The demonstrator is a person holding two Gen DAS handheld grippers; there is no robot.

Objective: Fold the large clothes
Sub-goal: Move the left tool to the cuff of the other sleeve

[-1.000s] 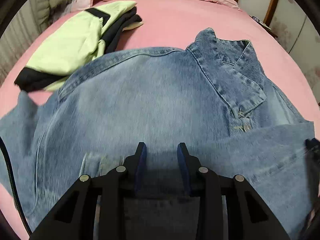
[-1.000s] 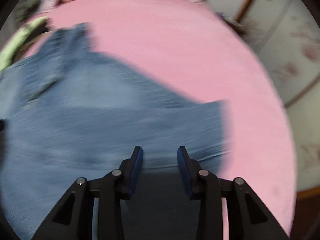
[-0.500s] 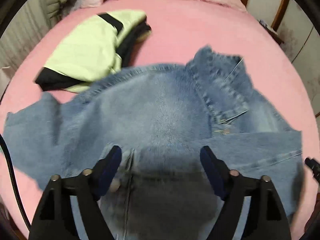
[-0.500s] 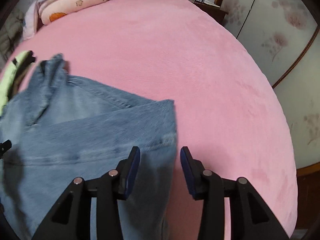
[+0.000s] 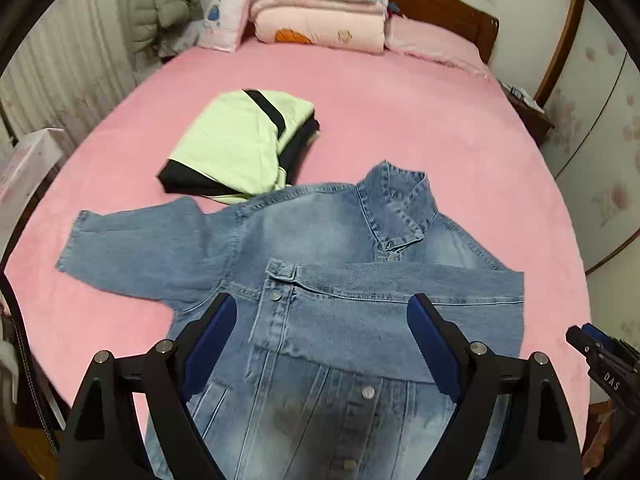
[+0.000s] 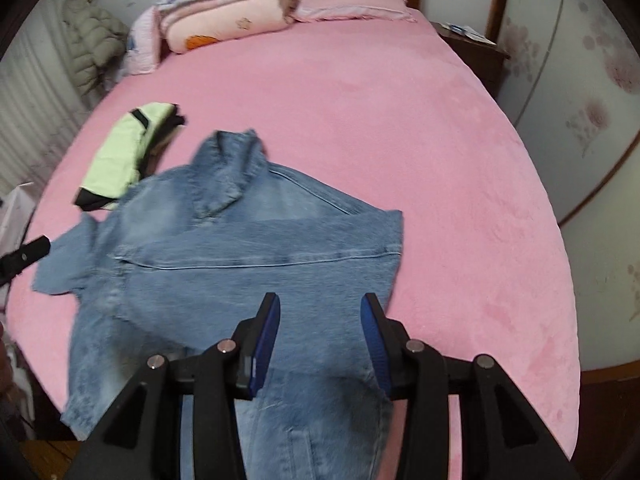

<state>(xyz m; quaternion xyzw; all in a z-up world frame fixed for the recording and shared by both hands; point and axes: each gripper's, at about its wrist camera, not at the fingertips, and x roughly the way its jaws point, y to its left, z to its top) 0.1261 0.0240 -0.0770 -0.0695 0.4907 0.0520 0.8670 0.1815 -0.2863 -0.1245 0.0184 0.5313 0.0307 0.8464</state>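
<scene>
My left hand-held gripper (image 5: pixel 320 344) hangs above the denim jacket (image 5: pixel 340 312) with its jaws spread wide, holding nothing. My right hand-held gripper (image 6: pixel 320 340) is parted less widely over the jacket's right edge, also gripping nothing. The jacket lies front-up on the pink bed (image 5: pixel 420 120), one sleeve folded across its chest, the other spread out leftward. Beyond its collar sits a folded green-and-black garment (image 5: pixel 240 144), then stacked quilts (image 5: pixel 320 12) by the headboard.
</scene>
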